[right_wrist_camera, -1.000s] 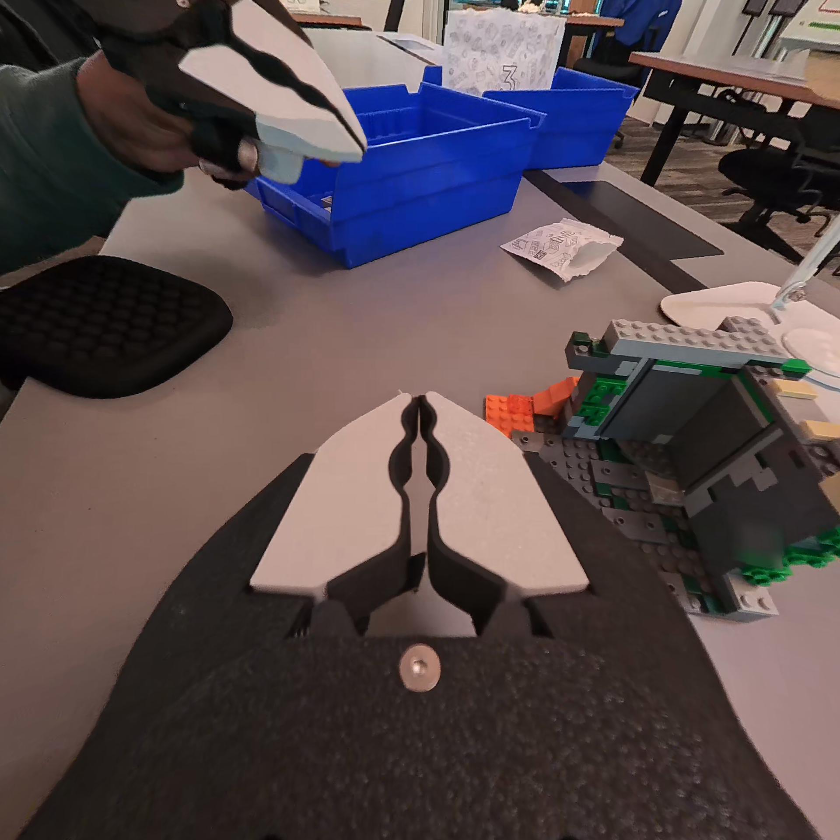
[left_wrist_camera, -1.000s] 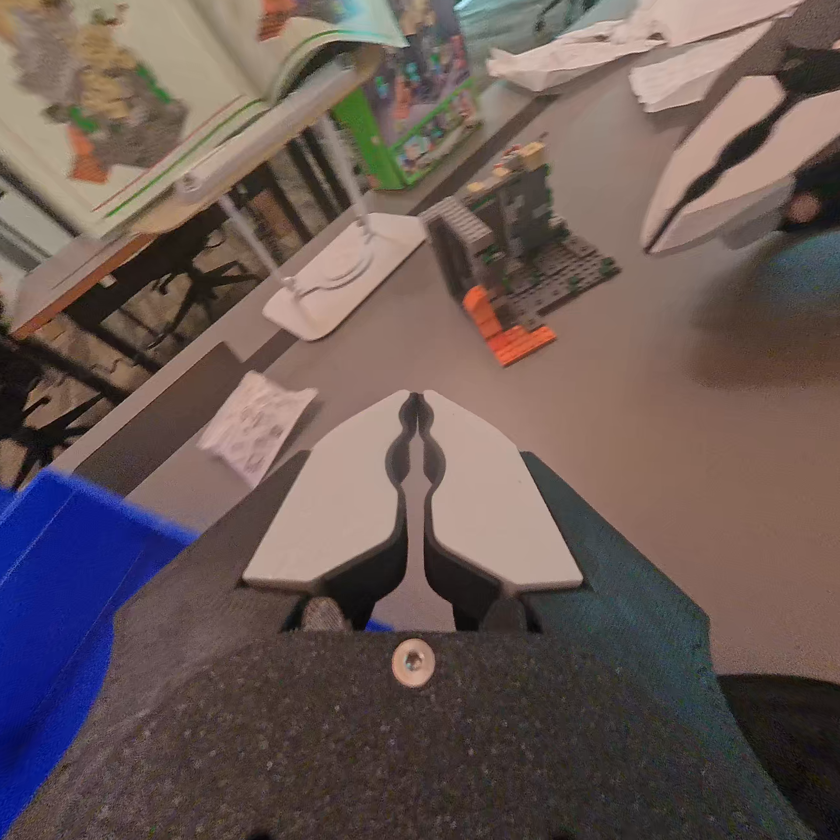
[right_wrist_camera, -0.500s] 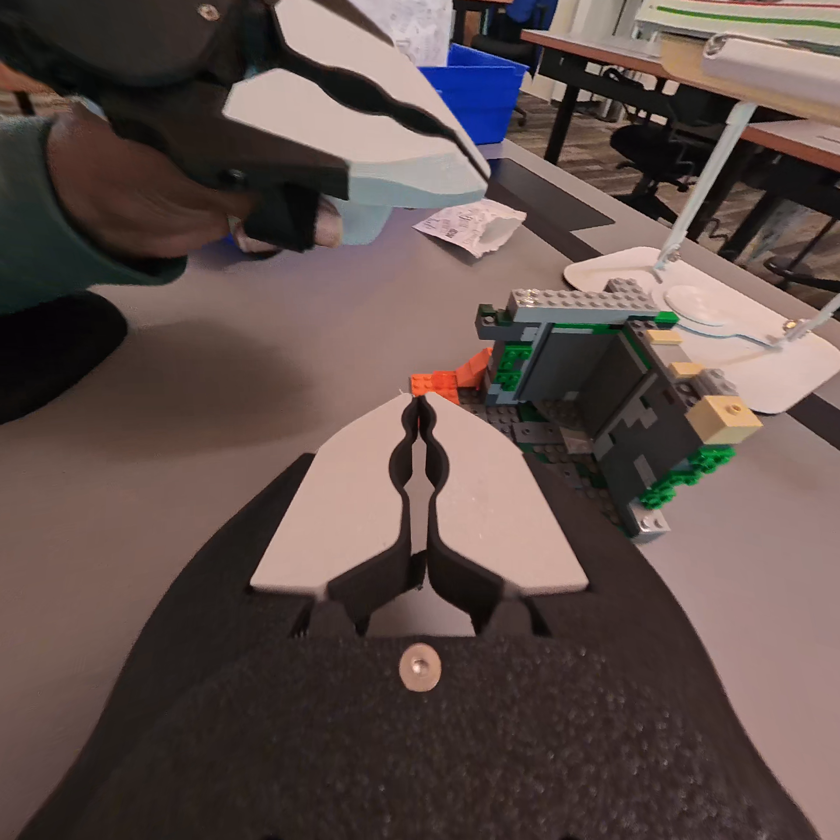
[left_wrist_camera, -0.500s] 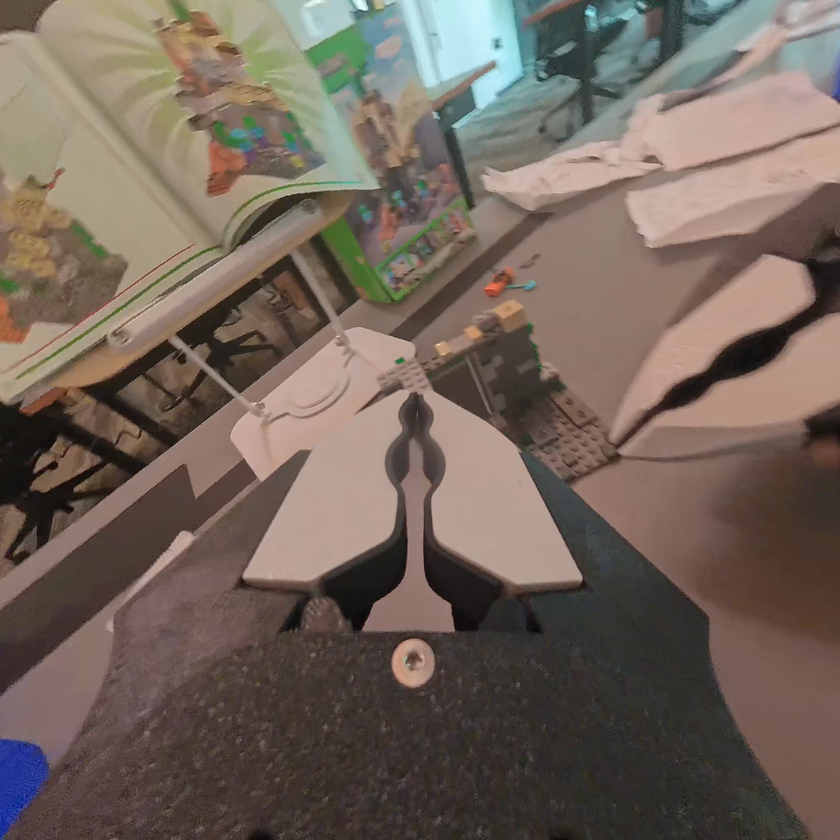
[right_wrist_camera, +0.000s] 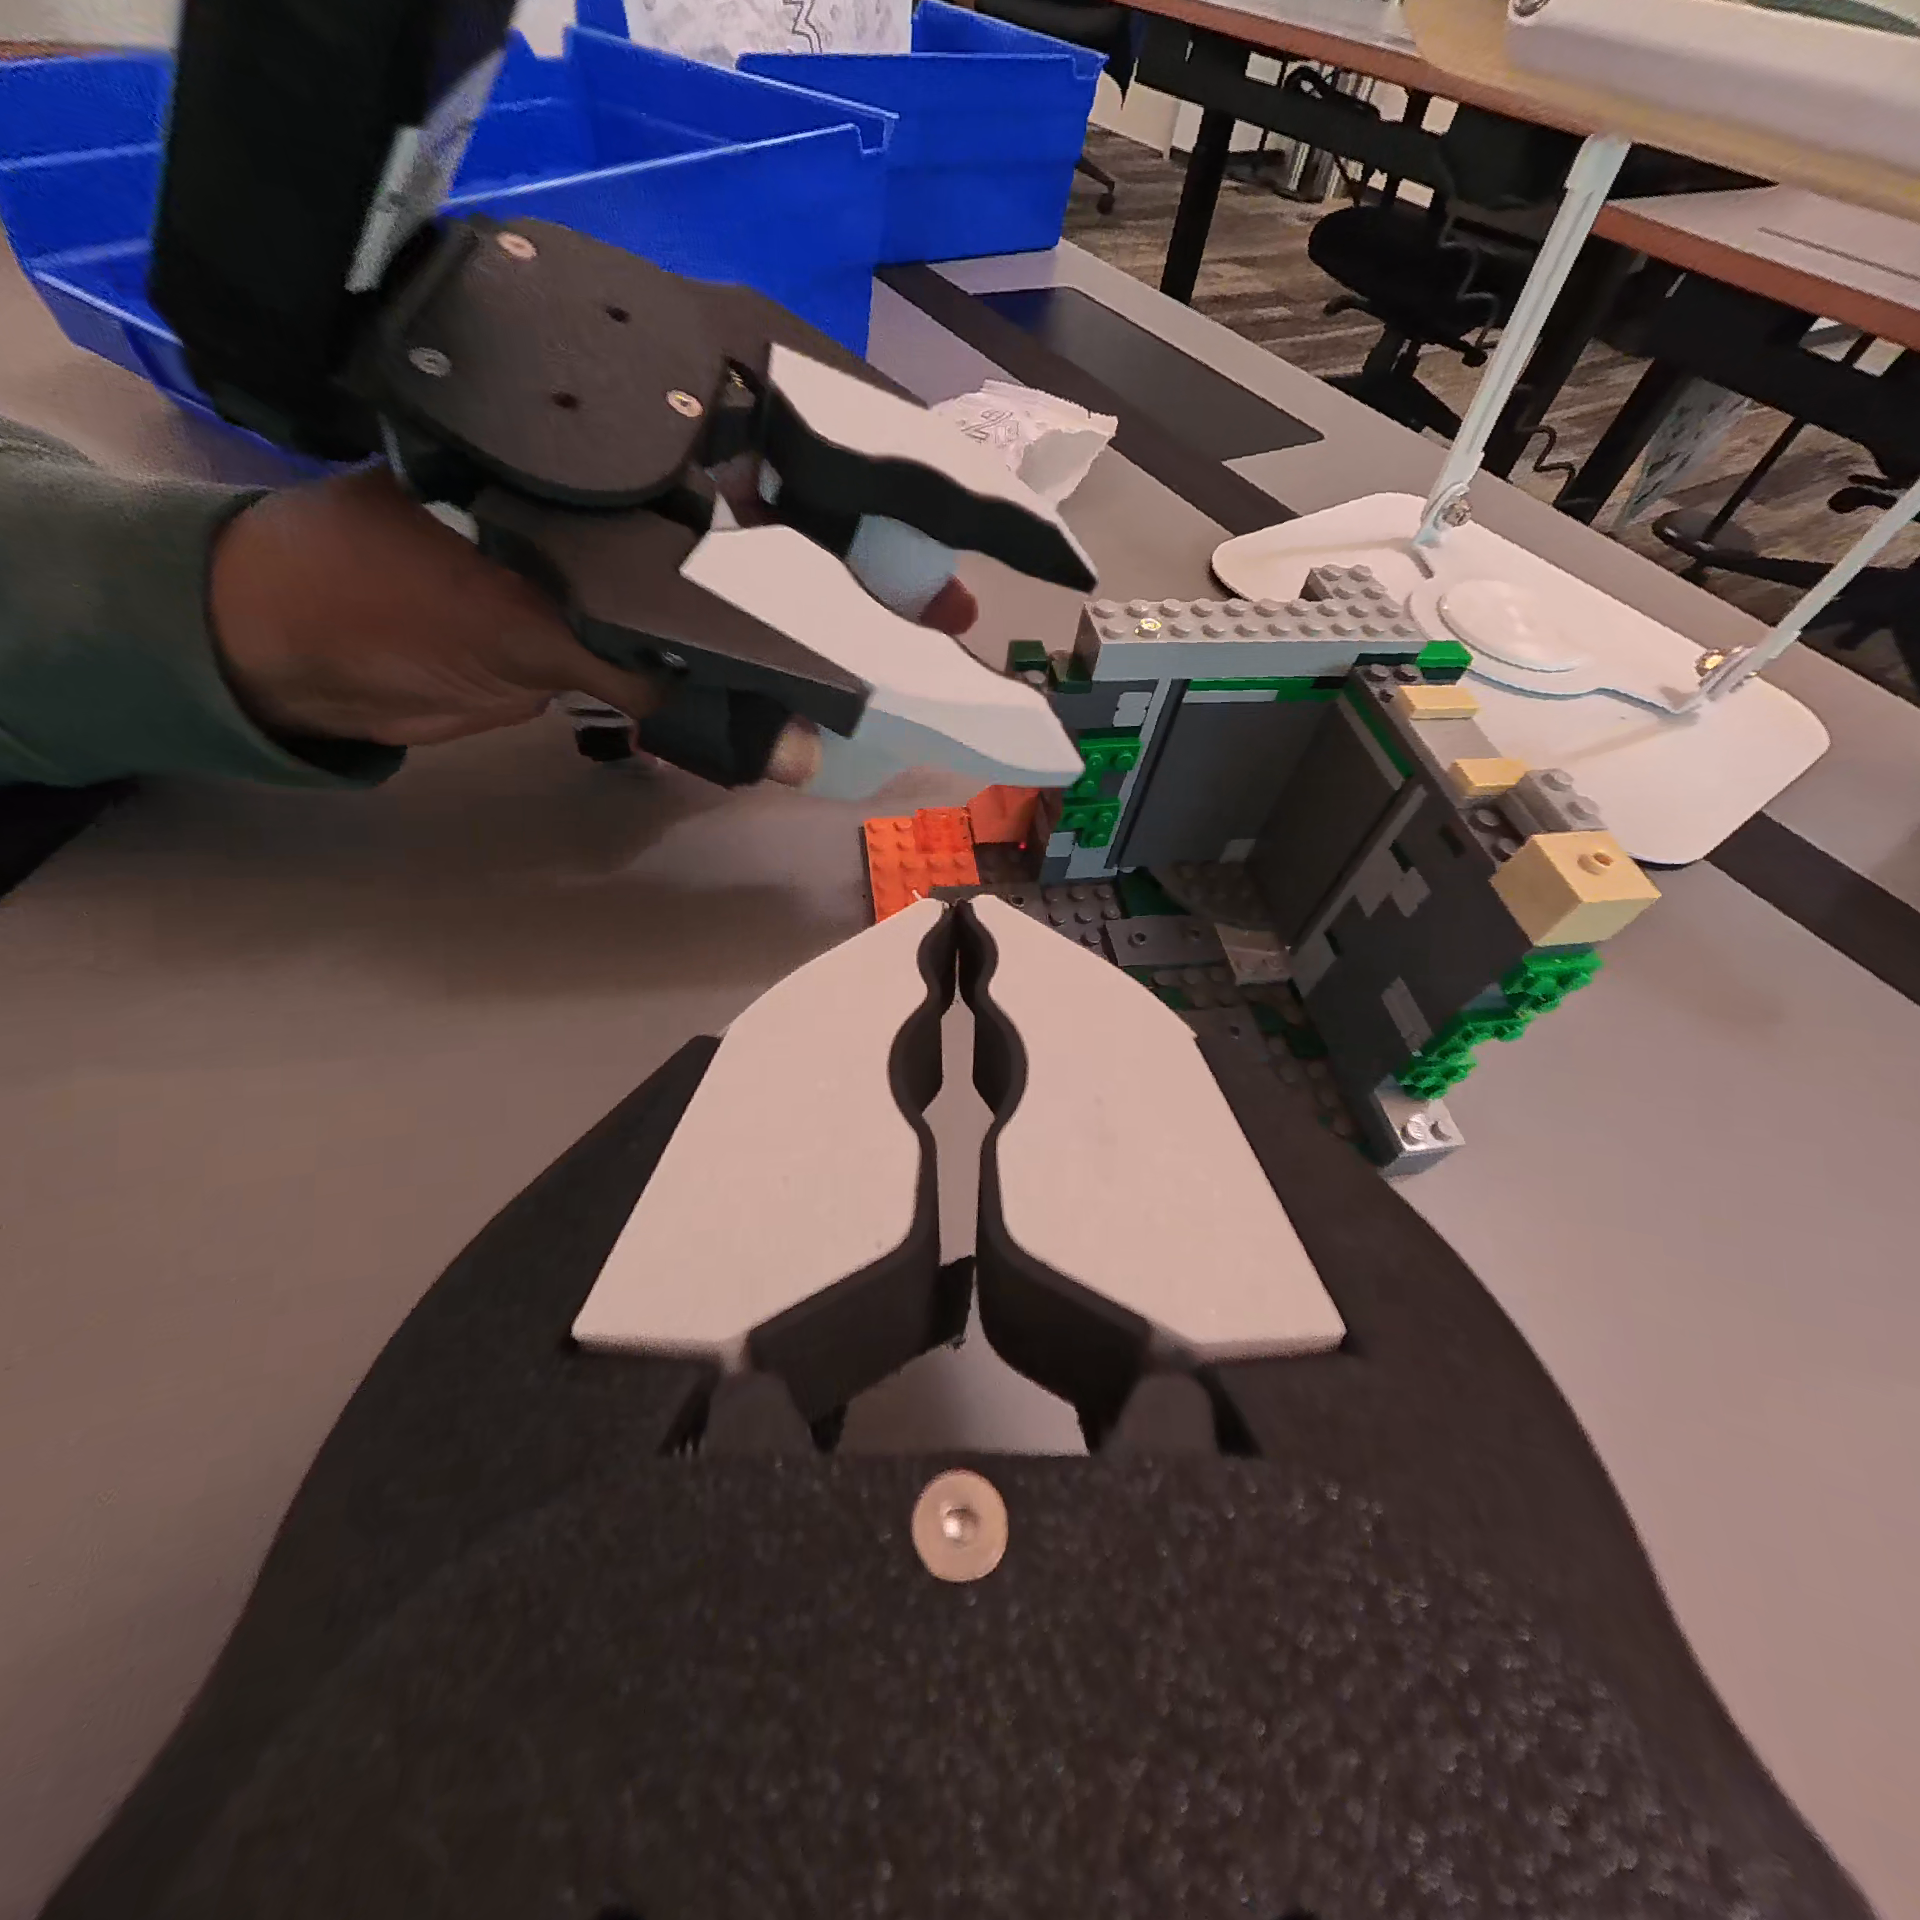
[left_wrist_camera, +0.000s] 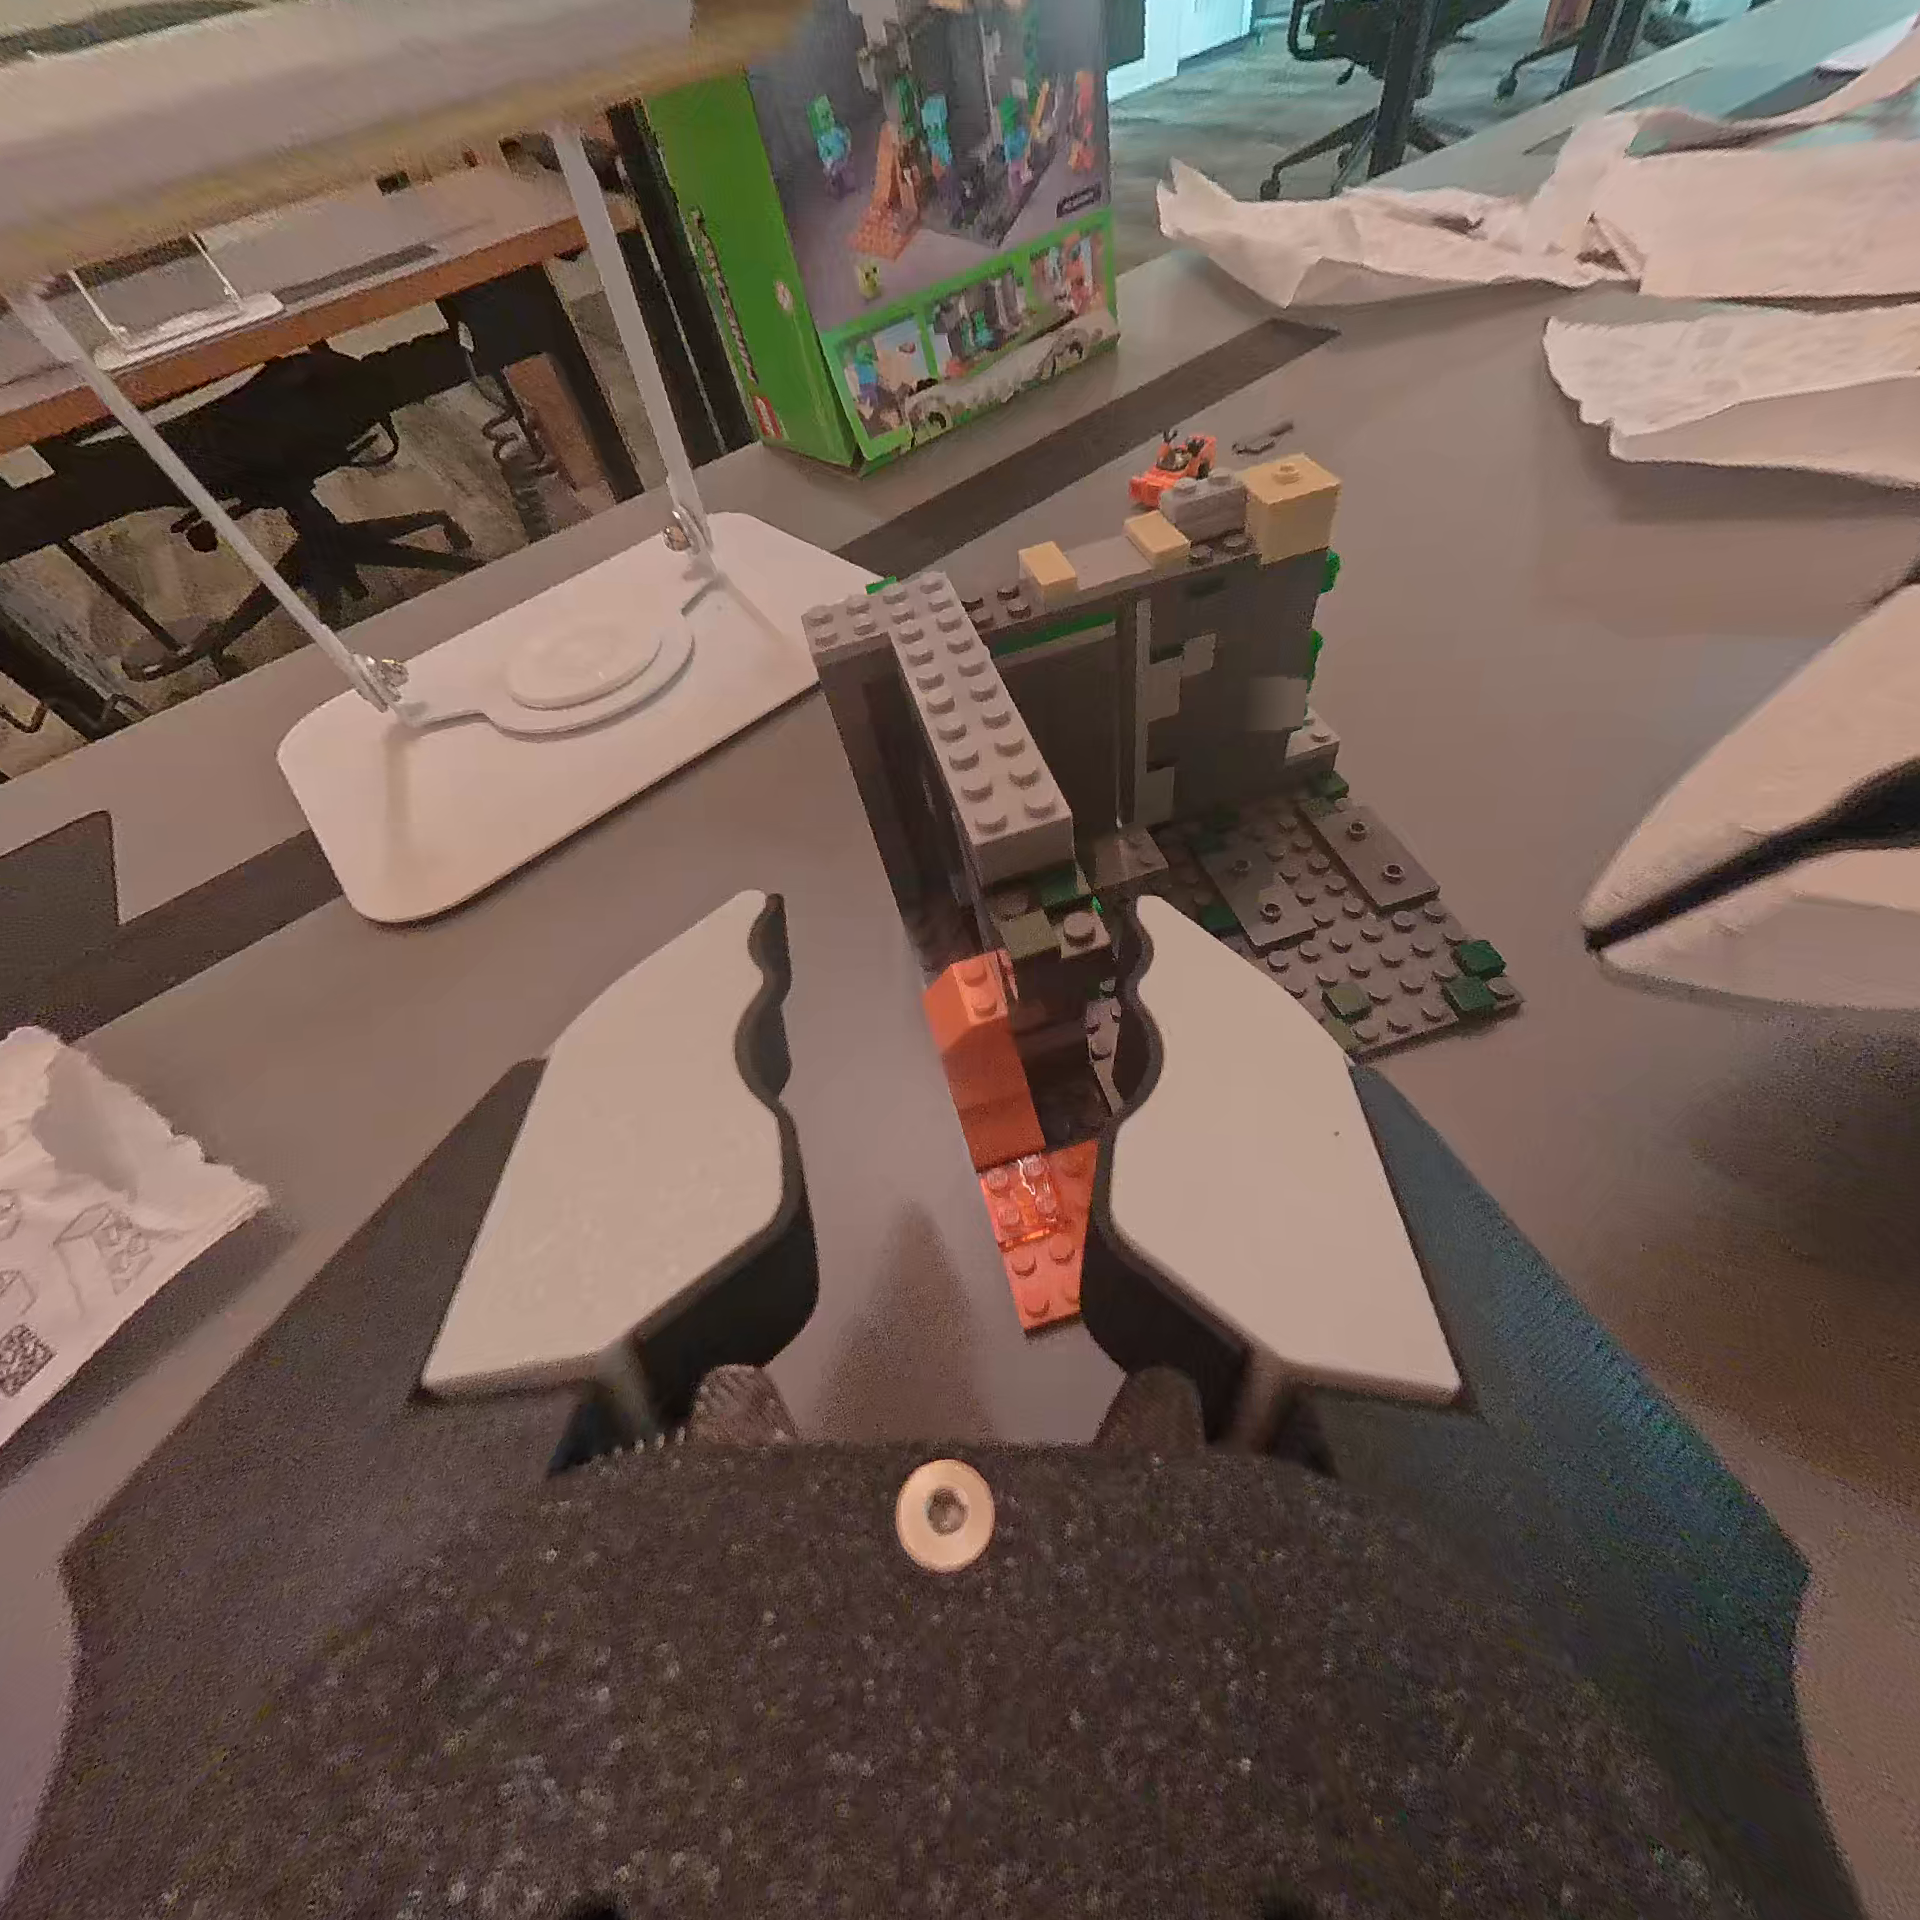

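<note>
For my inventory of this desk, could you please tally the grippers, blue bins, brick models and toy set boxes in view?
Grippers: 2, left gripper open, right gripper shut.
Blue bins: 2.
Brick model: 1.
Toy set box: 1.
Total: 6.

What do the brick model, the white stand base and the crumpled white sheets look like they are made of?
Brick model: moulded plastic, slight sheen, studded tops. Stand base: smooth matte white, probably painted metal or plastic; cannot tell which. Crumpled sheets: paper, going by creases and torn edges.
</note>
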Motion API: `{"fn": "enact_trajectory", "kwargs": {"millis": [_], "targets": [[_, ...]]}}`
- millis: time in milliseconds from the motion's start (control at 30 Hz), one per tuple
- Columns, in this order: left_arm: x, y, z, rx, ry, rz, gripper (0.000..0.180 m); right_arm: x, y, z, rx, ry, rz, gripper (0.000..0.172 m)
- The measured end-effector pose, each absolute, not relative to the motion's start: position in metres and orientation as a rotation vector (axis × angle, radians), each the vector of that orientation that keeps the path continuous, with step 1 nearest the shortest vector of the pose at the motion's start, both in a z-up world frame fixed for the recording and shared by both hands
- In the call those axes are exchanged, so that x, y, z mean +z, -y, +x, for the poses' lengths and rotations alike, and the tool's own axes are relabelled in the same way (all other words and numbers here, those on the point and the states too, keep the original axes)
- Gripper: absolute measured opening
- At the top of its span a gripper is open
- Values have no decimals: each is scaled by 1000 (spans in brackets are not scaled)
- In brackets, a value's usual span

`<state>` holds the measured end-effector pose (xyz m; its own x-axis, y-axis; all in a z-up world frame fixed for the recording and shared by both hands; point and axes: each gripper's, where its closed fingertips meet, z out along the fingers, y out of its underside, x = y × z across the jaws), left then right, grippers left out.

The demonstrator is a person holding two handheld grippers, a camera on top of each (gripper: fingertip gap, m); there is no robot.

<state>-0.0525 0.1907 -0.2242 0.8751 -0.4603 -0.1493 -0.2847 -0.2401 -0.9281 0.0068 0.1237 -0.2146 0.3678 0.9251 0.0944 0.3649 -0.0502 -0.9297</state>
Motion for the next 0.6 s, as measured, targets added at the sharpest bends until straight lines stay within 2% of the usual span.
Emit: {"fn": "enact_trajectory", "kwargs": {"millis": [133,200,600], "targets": [[-234,-200,-46,-164,-583,-1878,49,-214,-123,6,693,1182,-1614,0],[-235,-199,-42,-158,-608,-1880,26,-213,-122,6,698,1182,-1612,0],[-233,-185,-48,-222,-564,-1939,23,-210,-128,10,664,1147,-1616,0]]}}
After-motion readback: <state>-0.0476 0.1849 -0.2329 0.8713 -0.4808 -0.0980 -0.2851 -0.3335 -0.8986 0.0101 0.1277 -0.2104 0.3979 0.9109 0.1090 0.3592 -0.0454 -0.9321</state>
